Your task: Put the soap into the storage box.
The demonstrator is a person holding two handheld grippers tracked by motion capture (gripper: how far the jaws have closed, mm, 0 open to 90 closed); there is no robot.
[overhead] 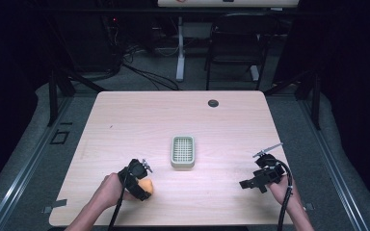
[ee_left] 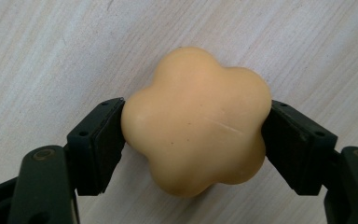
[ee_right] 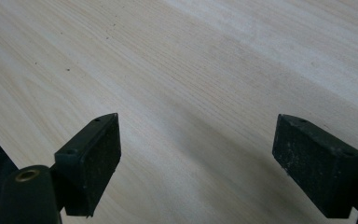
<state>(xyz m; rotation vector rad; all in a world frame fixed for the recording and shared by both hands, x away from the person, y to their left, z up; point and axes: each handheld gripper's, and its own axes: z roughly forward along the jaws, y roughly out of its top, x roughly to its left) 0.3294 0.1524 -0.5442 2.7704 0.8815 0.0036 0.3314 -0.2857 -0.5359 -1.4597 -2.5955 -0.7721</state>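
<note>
Resting on the bench [overhead: 125,120] near its front edge, toward the front-left corner, is a pale orange flower-shaped piece [ee_left: 193,123], smooth and lobed, with a faint scratch across its face. The left hand-held gripper [ee_left: 193,126] pinches this piece: in the left gripper view one black pad presses against the piece's left lobe and the other against its right lobe, with the wood grain of the bench visible all around it. From the high view the left hand-held gripper [overhead: 142,183] sits over the flower-shaped piece [overhead: 146,186], with the person's left hand [overhead: 108,191] behind it at the front edge.

A small pale green basket [overhead: 182,151] with a gridded inside stands near the middle of the bench, beyond the piece and to its right, apart from it.

The right hand-held gripper [overhead: 250,184] is held near the front-right corner, well apart from the basket. In the right gripper view its jaws stand spread wide, with bare wood between the two pads and nothing gripped. A cable trails from it back along the person's right forearm.

A dark round grommet [overhead: 213,103] is set near the far edge of the bench.
</note>
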